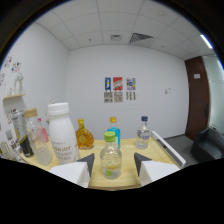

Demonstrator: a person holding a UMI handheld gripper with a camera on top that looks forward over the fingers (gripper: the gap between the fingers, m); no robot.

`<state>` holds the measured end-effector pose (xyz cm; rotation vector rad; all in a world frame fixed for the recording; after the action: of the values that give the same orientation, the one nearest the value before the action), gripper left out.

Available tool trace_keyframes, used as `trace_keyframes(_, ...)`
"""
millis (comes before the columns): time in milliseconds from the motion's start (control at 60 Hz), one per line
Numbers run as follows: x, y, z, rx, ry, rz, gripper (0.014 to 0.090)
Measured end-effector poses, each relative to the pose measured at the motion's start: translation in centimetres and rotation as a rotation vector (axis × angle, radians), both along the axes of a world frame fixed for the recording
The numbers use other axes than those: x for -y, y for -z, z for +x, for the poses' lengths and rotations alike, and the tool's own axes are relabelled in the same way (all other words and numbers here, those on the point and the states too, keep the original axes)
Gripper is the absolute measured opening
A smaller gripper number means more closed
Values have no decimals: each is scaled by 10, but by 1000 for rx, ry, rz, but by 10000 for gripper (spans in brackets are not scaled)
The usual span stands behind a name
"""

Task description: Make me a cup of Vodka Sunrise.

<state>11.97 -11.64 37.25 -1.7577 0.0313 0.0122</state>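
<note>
Bench [150,150] pale wood, light tan. On it, a clear small bottle [111,159] with a lime-green cap and yellowish-green liquid low in it. Left of that bottle, a white opaque bottle [62,134] with white cap and small dark lettering. Just behind the green-capped bottle, a light blue bottle [114,133] with yellow cap; to its left, an amber round bottle [84,136] with gold cap. To the right of the green-capped bottle, a clear bottle [143,134] with dark blue cap. Far left, a clear plastic bottle [36,137] with pale cap. Walls white; posters [120,90] blue, red and grey-white. Door [199,97] dark reddish brown. Fingers [86,163] dark-tipped on white bodies.
</note>
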Motion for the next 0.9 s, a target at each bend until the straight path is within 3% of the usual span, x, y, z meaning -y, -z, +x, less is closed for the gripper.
trace_keyframes(100,-12,11,-5,-23,-16,-26,583)
trace_keyframes(233,-15,9,-7,-7,-21,1,377)
trace_keyframes(550,2,0,-8,8,-33,23,359)
trace_keyframes(733,44,-15,4,-48,-11,59,360)
trace_keyframes(900,85,19,11,-32,16,38,357)
